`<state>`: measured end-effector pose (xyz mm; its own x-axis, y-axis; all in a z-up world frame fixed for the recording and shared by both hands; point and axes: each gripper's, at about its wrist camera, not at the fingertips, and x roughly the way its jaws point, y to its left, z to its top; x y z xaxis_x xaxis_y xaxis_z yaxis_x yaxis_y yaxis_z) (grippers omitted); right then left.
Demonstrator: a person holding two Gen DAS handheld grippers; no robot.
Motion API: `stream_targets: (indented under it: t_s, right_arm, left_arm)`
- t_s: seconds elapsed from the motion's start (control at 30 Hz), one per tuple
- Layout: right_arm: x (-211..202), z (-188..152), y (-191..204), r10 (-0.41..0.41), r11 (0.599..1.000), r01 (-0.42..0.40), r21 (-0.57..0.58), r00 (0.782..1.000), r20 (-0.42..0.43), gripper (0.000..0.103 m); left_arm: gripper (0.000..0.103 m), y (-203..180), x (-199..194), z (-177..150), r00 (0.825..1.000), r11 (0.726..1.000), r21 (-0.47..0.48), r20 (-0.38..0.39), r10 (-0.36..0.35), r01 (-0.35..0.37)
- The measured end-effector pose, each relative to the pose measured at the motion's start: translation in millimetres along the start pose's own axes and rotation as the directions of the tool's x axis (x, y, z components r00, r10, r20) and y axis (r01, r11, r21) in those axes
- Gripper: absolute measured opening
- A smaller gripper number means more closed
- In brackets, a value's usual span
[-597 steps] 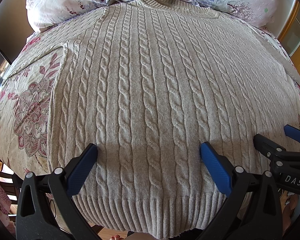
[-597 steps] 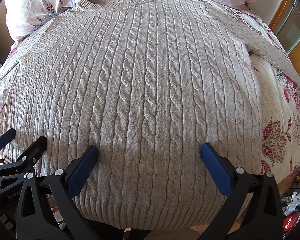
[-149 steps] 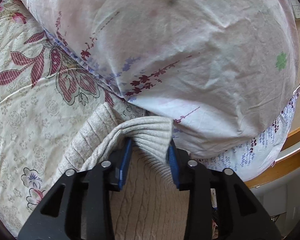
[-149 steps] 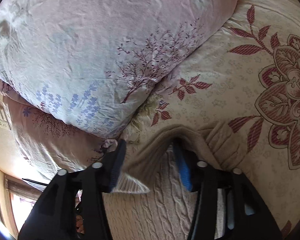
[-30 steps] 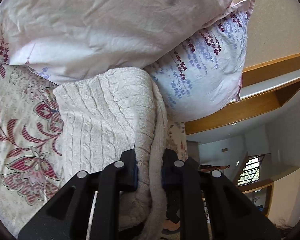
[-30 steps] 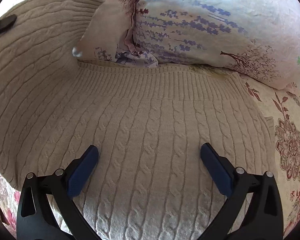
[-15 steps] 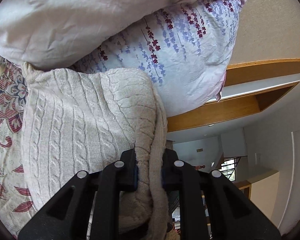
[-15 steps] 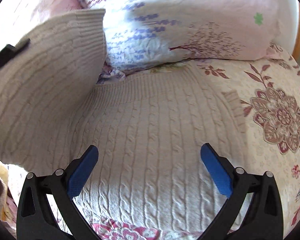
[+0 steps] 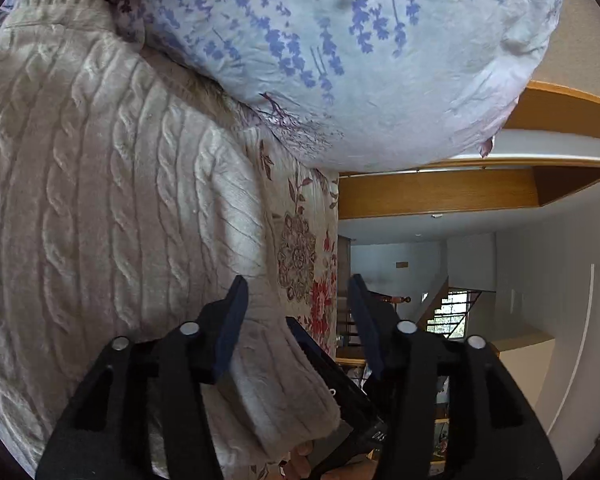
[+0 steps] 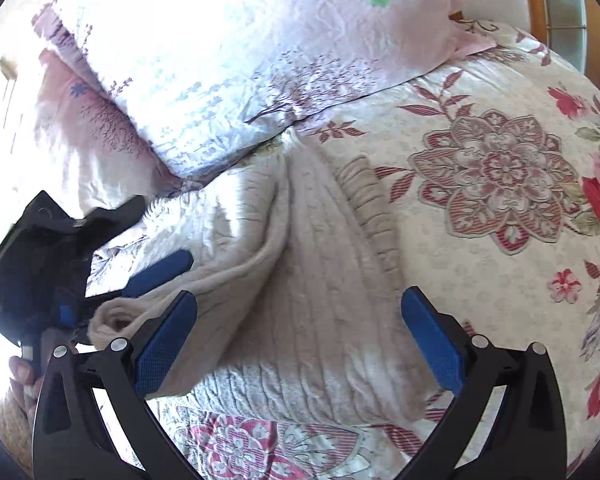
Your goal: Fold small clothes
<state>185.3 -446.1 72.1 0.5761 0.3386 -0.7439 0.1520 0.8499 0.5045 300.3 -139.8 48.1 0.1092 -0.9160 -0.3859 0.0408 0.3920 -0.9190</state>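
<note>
fingers apart | sweater on floral bedspread | pillows

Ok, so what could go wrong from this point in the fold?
The left gripper, jaws open, has the rolled edge of the sweater lying between them; pulling away could drag it and undo the fold. A ribbed cuff pokes out beside the folded body, so the bundle may end up untidy. The far end sits against the pillow, which could hamper another fold.
</note>
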Motion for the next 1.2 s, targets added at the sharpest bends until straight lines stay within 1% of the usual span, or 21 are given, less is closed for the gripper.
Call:
stream_targets:
  t_s: [0.03,0.07,0.1,0.13,0.2,0.27,0.3,0.37,0.43,0.5,0.57,0.63,0.73,0.77,0.8,0.83,0.9,0.97,1.03,1.1,1.2]
  right_arm:
    - [-1.5,1.6,-3.7,0.024,1.000,-0.024,0.017,1.000,0.005,0.102]
    - [-5.1,3.3,-6.6,0.029,0.999,-0.030,0.035,0.999,0.019,0.102]
    - [-8.7,5.5,-9.7,0.038,0.998,-0.040,0.049,0.999,0.035,0.102]
    - [-15.0,6.7,-13.8,0.055,0.996,-0.058,0.066,0.997,0.048,0.102]
    - [-16.6,14.8,-19.9,0.086,0.991,-0.092,0.101,0.994,0.067,0.102]
    - [-20.5,24.2,-23.2,0.136,0.981,-0.146,0.130,0.987,0.079,0.102]
    - [-20.6,29.1,-24.1,0.158,0.975,-0.169,0.143,0.984,0.083,0.102]
    - [-22.8,37.7,-23.3,0.205,0.962,-0.218,0.164,0.975,0.090,0.098]
    - [-18.8,45.1,-20.4,0.248,0.950,-0.258,0.176,0.966,0.077,0.095]
    - [-10.1,51.0,-14.9,0.275,0.943,-0.277,0.187,0.961,0.035,0.094]
    - [5.2,56.0,-9.1,0.300,0.936,-0.290,0.200,0.954,-0.024,0.093]
    - [17.0,59.4,-3.6,0.290,0.941,-0.273,0.200,0.955,-0.060,0.093]
    - [33.2,62.7,0.1,0.273,0.946,-0.248,0.210,0.957,-0.098,0.091]
    - [38.5,62.9,0.5,0.268,0.946,-0.240,0.217,0.957,-0.112,0.087]
    - [43.5,62.7,0.5,0.263,0.948,-0.232,0.220,0.957,-0.125,0.086]
    - [48.4,62.3,0.4,0.261,0.948,-0.227,0.224,0.955,-0.138,0.084]
    - [56.8,60.9,1.1,0.263,0.948,-0.224,0.227,0.952,-0.160,0.079]
    - [62.4,60.4,3.1,0.257,0.952,-0.218,0.215,0.951,-0.174,0.065]
    - [66.1,60.0,5.7,0.256,0.955,-0.219,0.202,0.950,-0.181,0.059]
    - [69.0,60.2,8.1,0.256,0.957,-0.223,0.184,0.949,-0.182,0.056]
    - [76.4,58.9,10.8,0.243,0.963,-0.213,0.165,0.951,-0.190,0.053]
  left_arm:
    - [0.070,-7.1,-2.2,-1.7,1.000,0.999,0.036,0.003,-0.023,0.023]
    - [0.074,-15.4,-4.8,-2.2,0.999,0.996,0.070,0.008,-0.048,0.047]
    - [0.080,-23.1,-13.1,-3.5,0.998,0.992,0.108,0.019,-0.061,0.059]
    - [0.084,-30.0,-22.0,-4.8,0.998,0.988,0.148,0.036,-0.054,0.048]
    - [0.088,-42.0,-44.1,-5.9,0.996,0.972,0.235,0.084,0.007,-0.026]
    - [0.091,-45.8,-66.4,-13.3,0.983,0.940,0.307,0.149,0.110,-0.151]
    - [0.091,-47.1,-75.2,-17.2,0.966,0.914,0.333,0.187,0.176,-0.231]
    - [0.093,-44.6,-88.5,-25.7,0.924,0.859,0.358,0.253,0.288,-0.366]
    - [0.095,-31.6,-108.8,-37.2,0.884,0.817,0.357,0.299,0.360,-0.453]
    - [0.096,-21.3,-119.8,-49.2,0.853,0.785,0.352,0.330,0.406,-0.510]
    - [0.098,-17.9,-122.1,-58.5,0.821,0.742,0.368,0.361,0.442,-0.561]
    - [0.101,-19.6,-122.0,-69.4,0.797,0.693,0.403,0.399,0.454,-0.597]
    - [0.101,-21.7,-129.3,-87.1,0.750,0.611,0.442,0.465,0.471,-0.657]
    - [0.101,-21.9,-129.1,-90.9,0.736,0.589,0.447,0.479,0.478,-0.673]
    - [0.101,-22.3,-127.7,-92.0,0.729,0.574,0.452,0.484,0.485,-0.683]
    - [0.101,-22.6,-126.0,-91.9,0.726,0.568,0.455,0.482,0.490,-0.685]
    - [0.101,-23.0,-121.3,-89.5,0.729,0.572,0.455,0.473,0.494,-0.683]
    - [0.101,-21.4,-119.0,-86.5,0.738,0.588,0.449,0.456,0.497,-0.673]
    - [0.101,-20.0,-118.4,-84.8,0.749,0.605,0.445,0.440,0.495,-0.660]
    - [0.101,-17.9,-118.2,-84.3,0.756,0.618,0.438,0.428,0.494,-0.652]
    - [0.101,-14.6,-117.6,-83.1,0.759,0.632,0.425,0.416,0.500,-0.649]
